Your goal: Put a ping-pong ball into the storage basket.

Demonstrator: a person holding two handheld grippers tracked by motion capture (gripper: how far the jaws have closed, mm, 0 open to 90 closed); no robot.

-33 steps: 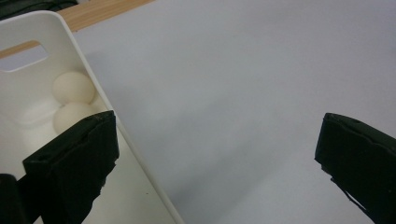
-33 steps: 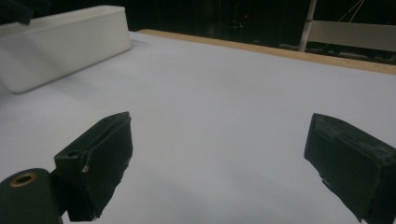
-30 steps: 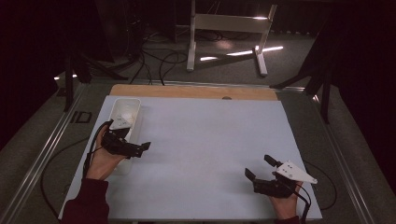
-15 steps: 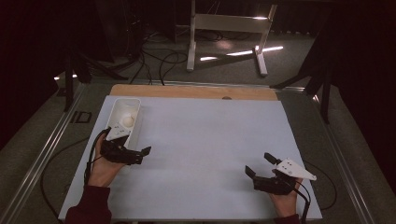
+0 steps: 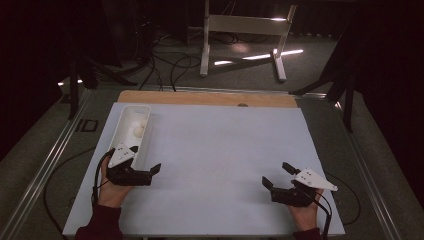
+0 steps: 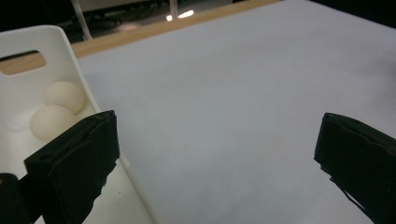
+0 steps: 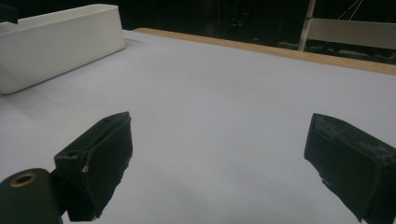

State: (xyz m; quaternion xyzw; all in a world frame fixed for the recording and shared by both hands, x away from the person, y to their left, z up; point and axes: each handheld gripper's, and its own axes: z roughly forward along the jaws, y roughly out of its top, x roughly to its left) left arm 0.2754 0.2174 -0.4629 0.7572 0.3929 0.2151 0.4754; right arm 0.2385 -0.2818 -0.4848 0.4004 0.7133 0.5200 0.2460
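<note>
Left hand-held gripper (image 5: 145, 172) retreated from smooth bin (image 5: 131, 131).

Colours, as we log them
We see white bin (image 5: 131, 131) w/ two cream balls (image 6: 52, 121); pale grey-blue table sheet (image 5: 220, 150), wood strip (image 5: 200, 98) at far edge; black jaws, dark red sleeve (image 5: 102, 225).

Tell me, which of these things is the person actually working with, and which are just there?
In use:
- long white plastic bin
- two cream round balls inside it
- left tongs, open beside it

Lying about:
- white metal stand on the floor
- black cables beyond the table
</note>
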